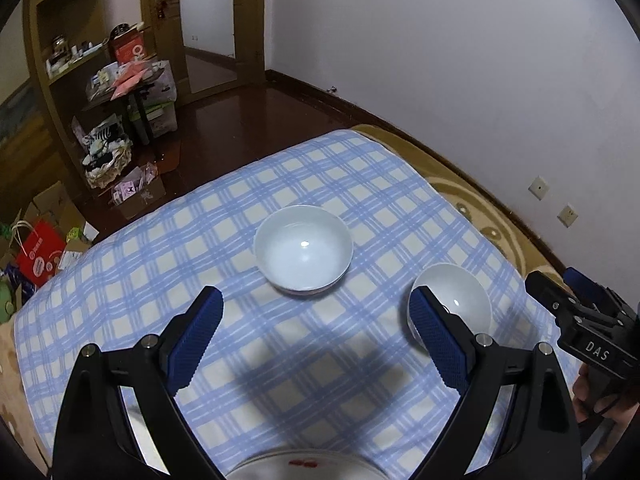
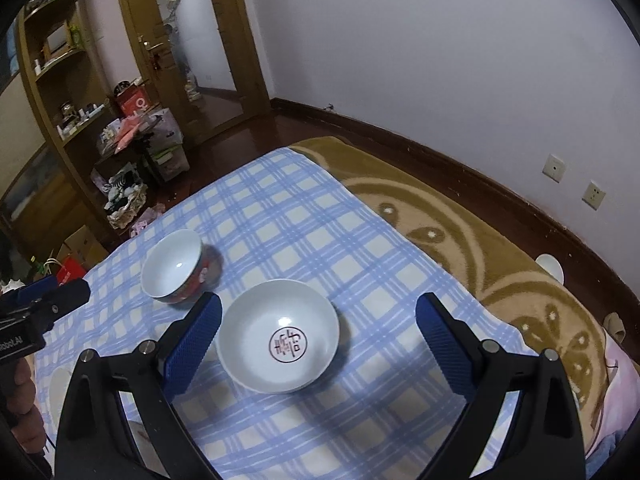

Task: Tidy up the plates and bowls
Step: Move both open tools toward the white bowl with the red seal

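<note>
The bowl with the red mark (image 2: 280,336) sat upright on the checked cloth (image 2: 280,208), just ahead of the right claw (image 2: 318,300). That claw hung spread wide and empty, probably lined up to take the bowl by its rim. The red-sided bowl (image 2: 172,268) stood near it, apart and also mouth up. It lay ahead of the left claw (image 1: 316,296), which was likewise spread and held nothing. A plate (image 1: 304,466) showed beneath the left claw at the near edge, a likely base for stacking.

Bare cloth lay between and beyond the bowls, so either could probably be lifted without knocking the other. The cloth ended at a brown blanket (image 2: 460,216) on the right, where a small white dish (image 2: 551,268) rested. The soft bedding might let a bowl tip when set down.
</note>
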`<state>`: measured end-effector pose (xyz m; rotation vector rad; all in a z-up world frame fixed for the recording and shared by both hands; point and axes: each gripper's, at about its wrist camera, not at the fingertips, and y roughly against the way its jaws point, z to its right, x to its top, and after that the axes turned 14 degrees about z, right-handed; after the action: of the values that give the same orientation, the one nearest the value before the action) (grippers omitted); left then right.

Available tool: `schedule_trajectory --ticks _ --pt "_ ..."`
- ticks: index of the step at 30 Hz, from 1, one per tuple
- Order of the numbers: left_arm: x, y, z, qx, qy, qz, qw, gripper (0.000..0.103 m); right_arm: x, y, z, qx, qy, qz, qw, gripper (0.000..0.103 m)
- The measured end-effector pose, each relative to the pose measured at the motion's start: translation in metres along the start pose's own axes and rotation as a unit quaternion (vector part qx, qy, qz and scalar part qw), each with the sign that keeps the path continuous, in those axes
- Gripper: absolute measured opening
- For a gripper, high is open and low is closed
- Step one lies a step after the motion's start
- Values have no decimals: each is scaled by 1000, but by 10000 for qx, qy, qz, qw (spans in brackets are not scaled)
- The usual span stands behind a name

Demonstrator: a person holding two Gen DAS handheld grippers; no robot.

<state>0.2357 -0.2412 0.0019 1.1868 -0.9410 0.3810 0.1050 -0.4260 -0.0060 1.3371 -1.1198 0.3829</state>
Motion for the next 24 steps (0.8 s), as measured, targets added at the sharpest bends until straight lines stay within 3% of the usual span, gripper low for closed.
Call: schedule_trajectory --ticks 7,15,19,24 --pt "2 -33 20 -234 86 -220 9994 93 -4 -16 19 -122 -157 -108 9997 101" --pt "-2 -60 43 -232 -41 -357 9991 93 -7 -29 41 -180 -416 -263 9986 101" --pt "-7 -78 52 -269 1 -637 9976 93 -7 -38 48 -158 -538 -362 9978 101" --pt "-16 -84 66 -275 -268 -737 9965 93 -17 -51 56 -136 -748 -598 9953 101"
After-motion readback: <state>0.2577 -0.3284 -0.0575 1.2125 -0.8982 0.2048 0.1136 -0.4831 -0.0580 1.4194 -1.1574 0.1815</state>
